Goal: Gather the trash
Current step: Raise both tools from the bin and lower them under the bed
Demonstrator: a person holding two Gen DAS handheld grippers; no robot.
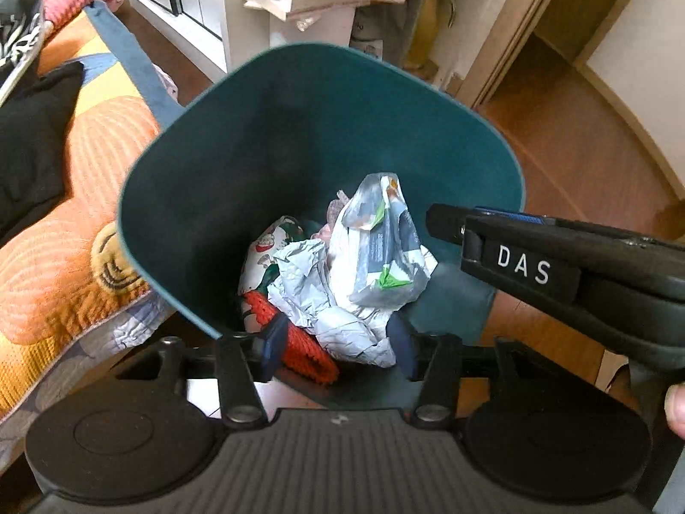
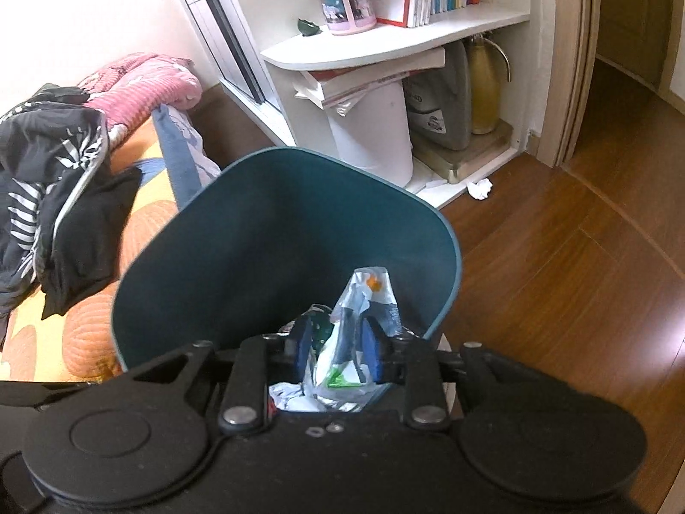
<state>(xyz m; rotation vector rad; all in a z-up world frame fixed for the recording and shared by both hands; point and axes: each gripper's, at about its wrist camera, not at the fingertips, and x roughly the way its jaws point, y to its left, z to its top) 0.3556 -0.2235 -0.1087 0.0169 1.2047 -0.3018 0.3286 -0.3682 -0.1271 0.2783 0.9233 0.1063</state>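
Observation:
A teal trash bin (image 1: 299,128) stands on the floor beside the bed and fills the middle of both views (image 2: 278,222). Inside lie crumpled white paper (image 1: 308,287), a red knobbly piece (image 1: 299,342), a printed wrapper (image 1: 267,248) and a clear plastic wrapper (image 1: 381,240) standing upright on top. My left gripper (image 1: 338,340) hangs over the bin's near rim, open, its pads on either side of the heap. My right gripper (image 2: 336,351) is open with the plastic wrapper (image 2: 364,300) loose between its pads. From the left wrist view its tip (image 1: 445,225) sits just right of that wrapper.
A bed with an orange quilt (image 1: 55,231) and dark clothes (image 2: 51,197) lies to the left. Behind the bin is a white shelf unit (image 2: 385,43) with books, a white bin (image 2: 372,128) and a flask. A crumpled paper ball (image 2: 479,188) lies on the wooden floor (image 2: 556,278).

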